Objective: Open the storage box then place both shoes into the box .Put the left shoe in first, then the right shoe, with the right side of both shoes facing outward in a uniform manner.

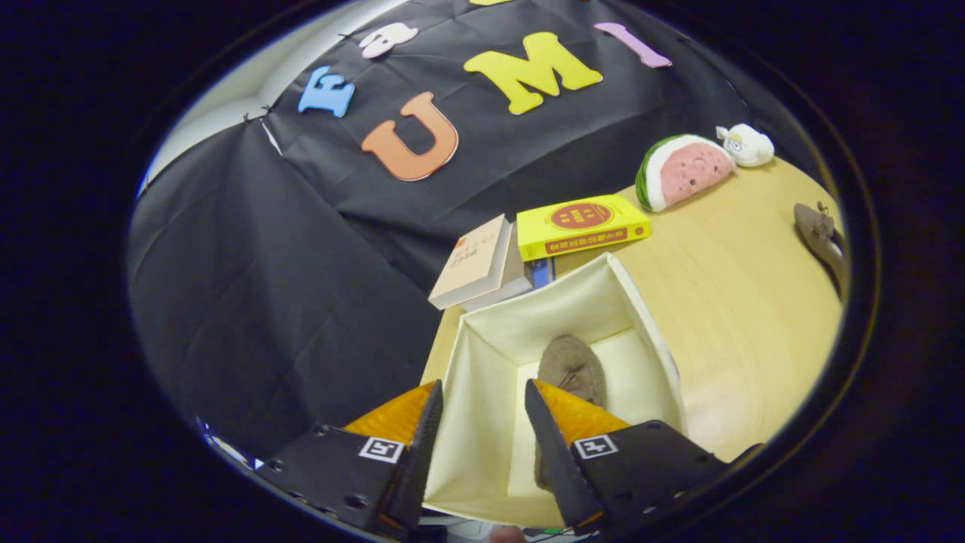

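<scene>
1 shoe (573,369) lies in the open box (482,422), just beyond the gripper (482,415), whose fingers are spread, holding nothing. 2nd shoe (820,237) sits far right on table (746,302), long axis running near-far.

Yellow book (582,225), beyond storage box (482,354): round red emblem on cover and red band on spine carry print, too small to read. Pale book (476,260), left of yellow book: faint cover lettering, unreadable. Square black-and-white marker tags on gripper (482,407) finger mounts: patterns, no text. Fingers apart over box.
</scene>
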